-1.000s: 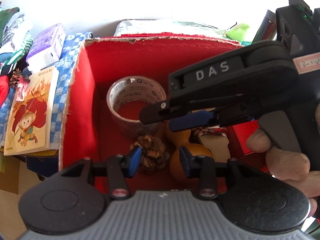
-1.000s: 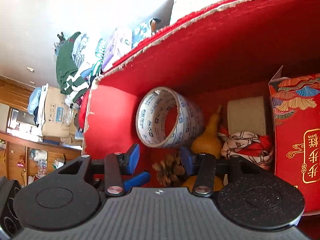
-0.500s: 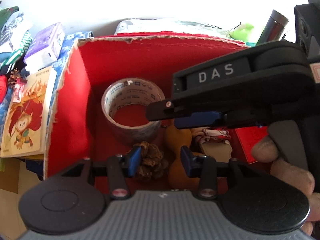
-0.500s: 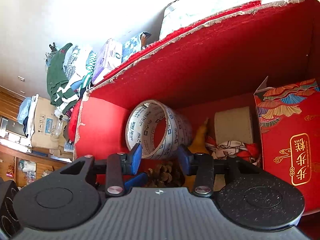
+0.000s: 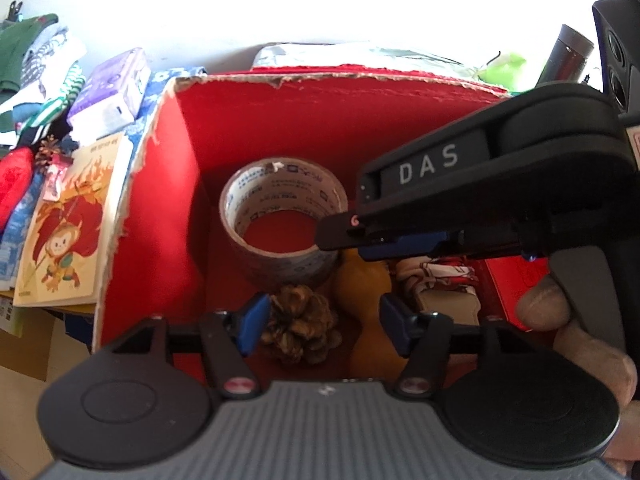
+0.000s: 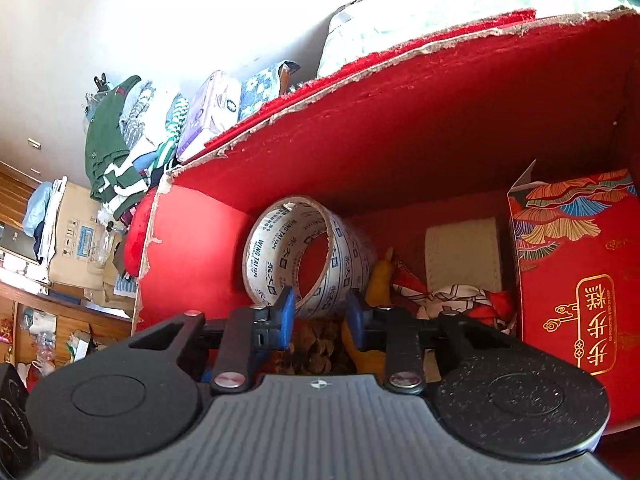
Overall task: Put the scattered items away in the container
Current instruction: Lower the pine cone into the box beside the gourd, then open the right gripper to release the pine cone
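Red cardboard box [image 5: 188,184] is the container, and most stuff sits in it already: tape roll [image 5: 282,220] on edge toward the back-left, pinecone [image 5: 302,330] just in front of it, yellow gourd [image 5: 362,284] beside the cone, a cloth-wrapped bundle [image 6: 460,300] and a red gift box [image 6: 572,264] to the right.

My left gripper [image 5: 320,322] hangs over the box w/ jaws wide apart, nothing between the pads; the pinecone lies under the gap. My right gripper [image 6: 320,314] is also over the box, jaws fairly narrow but empty afaict, though the cone and gourd sit right behind the pads so contact is hard to rule out.

Step in hand, I'd say: the drop into the box is finished, both claws free. Still outside on the left are a monkey picture book [image 5: 68,224], a purple tissue pack [image 5: 110,88] and a second small pinecone [image 5: 50,148].

Next move calls for lifting clear of the box wall, swinging left to the book or the tissue pack, and opening wide enough for it.
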The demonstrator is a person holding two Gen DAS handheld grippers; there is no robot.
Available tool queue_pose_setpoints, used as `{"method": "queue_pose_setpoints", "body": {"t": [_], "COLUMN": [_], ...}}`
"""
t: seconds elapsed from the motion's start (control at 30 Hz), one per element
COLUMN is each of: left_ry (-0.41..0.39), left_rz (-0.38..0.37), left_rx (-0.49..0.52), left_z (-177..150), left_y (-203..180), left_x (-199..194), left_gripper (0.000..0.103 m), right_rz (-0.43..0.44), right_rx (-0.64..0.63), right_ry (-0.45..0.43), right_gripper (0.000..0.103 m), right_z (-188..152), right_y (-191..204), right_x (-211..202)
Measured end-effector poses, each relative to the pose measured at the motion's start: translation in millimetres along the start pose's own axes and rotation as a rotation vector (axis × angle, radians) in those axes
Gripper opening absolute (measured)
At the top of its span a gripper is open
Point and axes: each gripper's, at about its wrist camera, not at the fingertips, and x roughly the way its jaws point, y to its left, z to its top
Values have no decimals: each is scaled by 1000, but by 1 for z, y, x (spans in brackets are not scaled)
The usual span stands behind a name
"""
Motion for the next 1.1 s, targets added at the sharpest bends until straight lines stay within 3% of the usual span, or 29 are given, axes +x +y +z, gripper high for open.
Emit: {"method": "queue_pose_setpoints", "body": {"t": [1.1], "left_ry": [14], "left_rz": [3], "left_rx": [-18], "left_z": [0], "left_y": [2], "left_x": [1], "left_gripper": [74], "right_rz": [3], "right_rx": [-21], "right_ry": [-7], "right_gripper": [31], "right_z": [-2], "right_y": [4], "right_x": [1]}}
